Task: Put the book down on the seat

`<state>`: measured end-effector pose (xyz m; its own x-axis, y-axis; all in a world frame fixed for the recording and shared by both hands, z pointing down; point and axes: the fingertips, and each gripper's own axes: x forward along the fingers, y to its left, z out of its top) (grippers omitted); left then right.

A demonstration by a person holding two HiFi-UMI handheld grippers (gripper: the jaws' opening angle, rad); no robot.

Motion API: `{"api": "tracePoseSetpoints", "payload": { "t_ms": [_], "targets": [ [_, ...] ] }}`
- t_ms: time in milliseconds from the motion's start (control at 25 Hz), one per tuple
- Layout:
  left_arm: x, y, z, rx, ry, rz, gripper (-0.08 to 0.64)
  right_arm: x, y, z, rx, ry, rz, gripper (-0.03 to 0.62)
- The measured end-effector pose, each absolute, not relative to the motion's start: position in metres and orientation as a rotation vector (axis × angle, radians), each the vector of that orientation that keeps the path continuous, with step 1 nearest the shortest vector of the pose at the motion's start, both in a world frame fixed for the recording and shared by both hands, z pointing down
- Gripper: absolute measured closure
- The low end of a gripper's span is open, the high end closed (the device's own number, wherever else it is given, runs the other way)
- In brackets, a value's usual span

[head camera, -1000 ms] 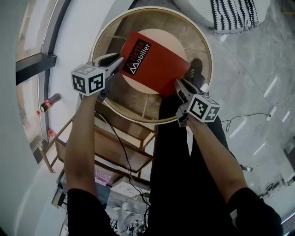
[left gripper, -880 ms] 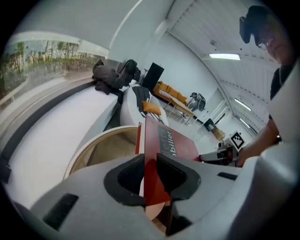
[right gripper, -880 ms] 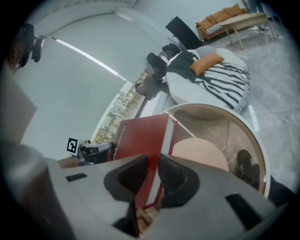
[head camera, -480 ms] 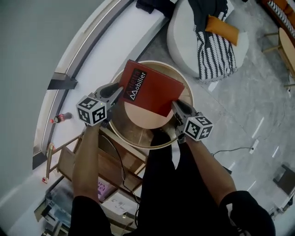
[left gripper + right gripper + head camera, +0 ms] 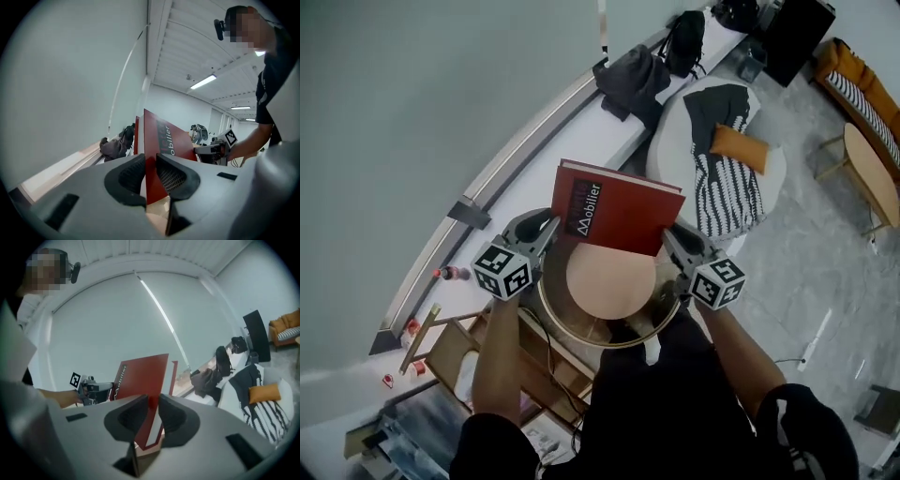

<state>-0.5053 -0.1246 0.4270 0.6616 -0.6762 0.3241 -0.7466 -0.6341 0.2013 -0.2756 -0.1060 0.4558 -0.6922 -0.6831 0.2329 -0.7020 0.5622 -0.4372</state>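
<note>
Head view: a thin, rectangular red book point(image 5: 619, 217) with a smooth cover and white lettering hangs tilted above the round seat point(image 5: 609, 286), a pale disc inside a hoop rim. The left gripper point(image 5: 549, 231) clamps its left edge, jaws having just been closing on it. The right gripper point(image 5: 670, 236) clamps the right edge.
</note>
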Motion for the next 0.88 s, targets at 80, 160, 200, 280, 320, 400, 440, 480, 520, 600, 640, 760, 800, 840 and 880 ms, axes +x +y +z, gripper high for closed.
{"api": "tracePoseSetpoints", "payload": {
  "t_ms": [80, 160, 200, 280, 320, 400, 440, 480, 520, 600, 640, 760, 800, 840, 880],
  "targets": [
    [-0.501, -0.121, 0.399, 2.615, -1.133, 0.297, 0.474, -0.271, -0.107, 0.425, 1.227, -2.778, 0.702, 0.515],
    [-0.497, -0.118, 0.372, 2.66, -1.14, 0.268, 0.476, -0.267, -0.107, 0.395, 1.22, -2.808, 0.592, 0.515],
    [-0.496, -0.116, 0.358, 2.683, -1.151, 0.245, 0.476, -0.265, -0.107, 0.38, 1.219, -2.826, 0.535, 0.515],
    [-0.495, -0.111, 0.33, 2.73, -1.18, 0.188, 0.477, -0.263, -0.106, 0.347, 1.232, -2.867, 0.422, 0.515],
    [-0.493, -0.107, 0.316, 2.752, -1.195, 0.165, 0.477, -0.261, -0.105, 0.332, 1.244, -2.887, 0.369, 0.515],
    [-0.488, -0.101, 0.292, 2.793, -1.225, 0.132, 0.477, -0.255, -0.102, 0.301, 1.262, -2.923, 0.272, 0.515],
    [-0.485, -0.099, 0.281, 2.809, -1.238, 0.119, 0.477, -0.252, -0.101, 0.287, 1.266, -2.94, 0.227, 0.515],
    [-0.481, -0.096, 0.27, 2.824, -1.248, 0.109, 0.477, -0.248, -0.099, 0.273, 1.267, -2.957, 0.181, 0.515],
    [-0.477, -0.094, 0.261, 2.839, -1.252, 0.104, 0.479, -0.244, -0.097, 0.259, 1.269, -2.972, 0.128, 0.515],
    [-0.466, -0.091, 0.244, 2.87, -1.248, 0.11, 0.479, -0.233, -0.093, 0.232, 1.285, -2.99, 0.001, 0.515],
    [-0.458, -0.091, 0.236, 2.887, -1.248, 0.118, 0.483, -0.226, -0.092, 0.22, 1.299, -2.997, -0.054, 0.515],
    [-0.439, -0.086, 0.213, 2.941, -1.26, 0.111, 0.483, -0.207, -0.088, 0.194, 1.333, -3.019, -0.144, 0.515],
    [-0.435, -0.083, 0.205, 2.955, -1.265, 0.095, 0.485, -0.203, -0.084, 0.189, 1.338, -3.026, -0.168, 0.515],
    [-0.43, -0.079, 0.198, 2.968, -1.27, 0.083, 0.485, -0.198, -0.079, 0.184, 1.343, -3.031, -0.195, 0.515],
    [-0.423, -0.076, 0.192, 2.981, -1.275, 0.078, 0.485, -0.19, -0.073, 0.181, 1.349, -3.034, -0.222, 0.515]
  ]
}}
